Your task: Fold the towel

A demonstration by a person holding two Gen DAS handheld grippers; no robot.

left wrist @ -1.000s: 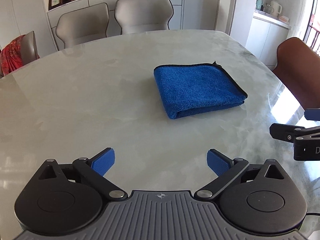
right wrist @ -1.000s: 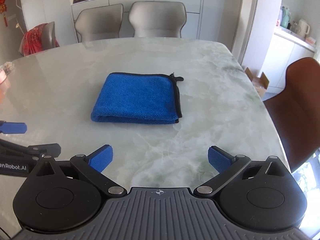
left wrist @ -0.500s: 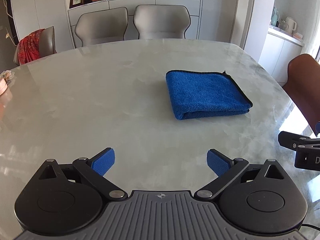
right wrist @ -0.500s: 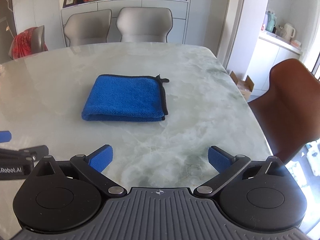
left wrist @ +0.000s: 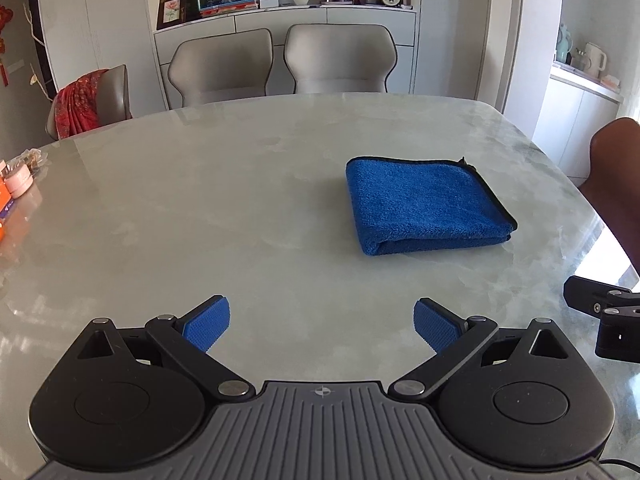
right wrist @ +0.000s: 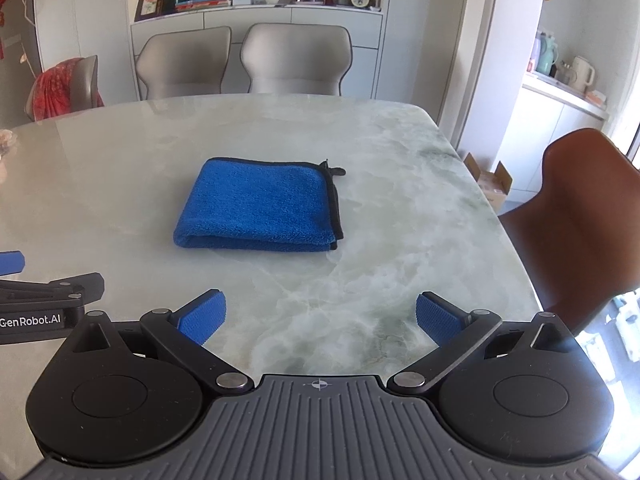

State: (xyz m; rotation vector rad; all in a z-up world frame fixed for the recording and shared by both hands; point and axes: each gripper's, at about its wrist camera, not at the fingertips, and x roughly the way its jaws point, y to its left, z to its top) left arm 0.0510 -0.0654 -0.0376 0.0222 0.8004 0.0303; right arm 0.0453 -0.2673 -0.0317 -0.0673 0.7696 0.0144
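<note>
A blue towel (left wrist: 424, 204) with black edging lies folded into a thick rectangle on the marble table (left wrist: 200, 208). It also shows in the right wrist view (right wrist: 260, 208), with its black loop tag at the far right corner. My left gripper (left wrist: 322, 326) is open and empty, held above the table well short of the towel and to its left. My right gripper (right wrist: 320, 320) is open and empty, a little back from the towel's near fold. Each gripper shows at the edge of the other's view.
Two grey chairs (left wrist: 280, 64) stand at the table's far side, and a chair with a red cloth (left wrist: 80, 100) at the far left. A brown chair (right wrist: 580, 216) stands at the right edge. Small items (left wrist: 16, 180) lie at the table's left edge. A cardboard box (right wrist: 492, 180) sits on the floor.
Both grippers have drawn back and risen away from the folded towel, which now looks smaller and farther off. The towel has not moved. Both grippers stayed open.
</note>
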